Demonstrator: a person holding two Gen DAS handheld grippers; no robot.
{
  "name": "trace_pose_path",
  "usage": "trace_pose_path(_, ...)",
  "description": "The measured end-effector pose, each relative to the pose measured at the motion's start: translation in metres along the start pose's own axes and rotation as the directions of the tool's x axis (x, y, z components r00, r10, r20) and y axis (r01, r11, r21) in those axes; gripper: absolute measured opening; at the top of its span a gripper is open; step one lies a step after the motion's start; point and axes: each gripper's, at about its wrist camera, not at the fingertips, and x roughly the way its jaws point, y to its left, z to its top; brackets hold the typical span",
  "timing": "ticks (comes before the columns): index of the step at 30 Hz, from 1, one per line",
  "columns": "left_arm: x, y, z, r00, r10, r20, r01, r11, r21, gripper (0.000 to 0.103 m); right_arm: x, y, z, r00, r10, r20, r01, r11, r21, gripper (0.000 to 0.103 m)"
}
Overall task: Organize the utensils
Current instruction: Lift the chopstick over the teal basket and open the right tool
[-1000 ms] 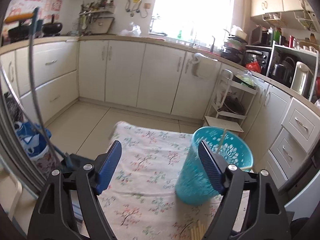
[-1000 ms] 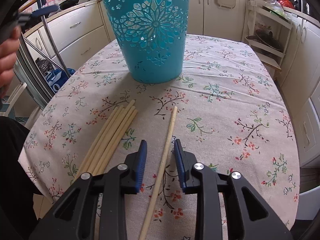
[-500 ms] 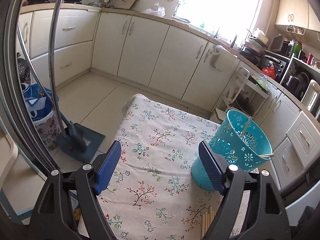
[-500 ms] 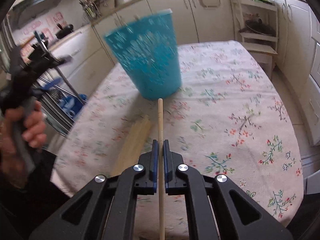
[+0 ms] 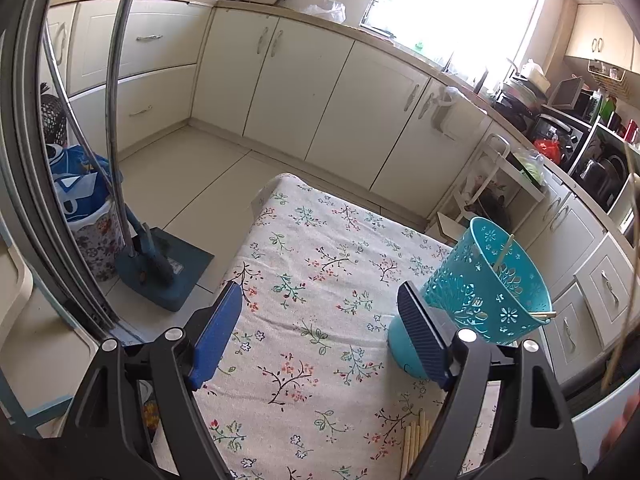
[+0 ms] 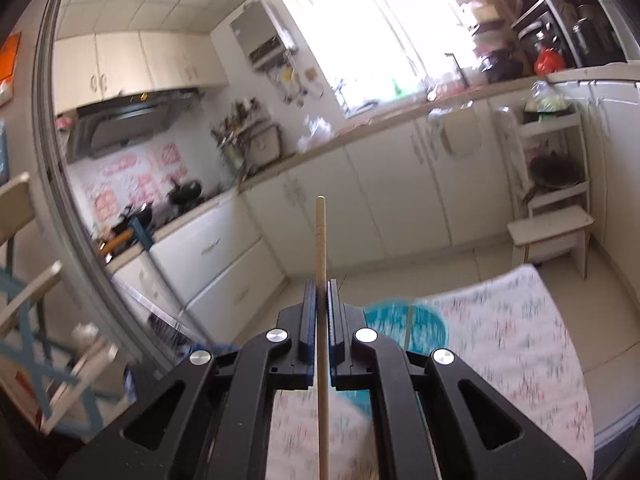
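My right gripper is shut on a wooden chopstick that stands upright between the pads, lifted high above the table. The teal cut-out bucket stands on the floral tablecloth with two chopsticks inside it; it shows blurred below the right gripper. The held chopstick appears as a thin blurred line at the right edge of the left wrist view. Several loose chopsticks lie on the cloth near the front. My left gripper is open and empty above the cloth, left of the bucket.
A dustpan and broom and a floral bin stand on the floor left of the table. Cream cabinets line the walls. A white shelf rack stands beyond the table's far corner.
My right gripper closed on the single chopstick, lifted it off the cloth and swung it upright above the bucket. My left gripper tilted down toward the table and stayed open.
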Motion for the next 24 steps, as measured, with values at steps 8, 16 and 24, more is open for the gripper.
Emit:
trace_pose_path(8, 0.008, 0.002, 0.001, 0.999, -0.013, -0.029, 0.013, 1.000, -0.001, 0.076, 0.067, -0.006, 0.002, 0.981, -0.175, 0.085, 0.176, 0.984, -0.003, 0.006)
trace_pose_path(16, 0.014, 0.007, 0.001, 0.997, -0.030, -0.065, 0.029, 0.999, -0.023, 0.077, 0.095, -0.010, -0.034, 0.977, -0.212, -0.018, 0.211, 0.976, -0.058, 0.006)
trace_pose_path(24, 0.015, 0.009, -0.001, 0.997, -0.015, -0.078, 0.014, 1.000, -0.022, 0.077, 0.065, 0.014, -0.058, 0.981, -0.190, -0.039, 0.180, 0.968, -0.177, 0.024)
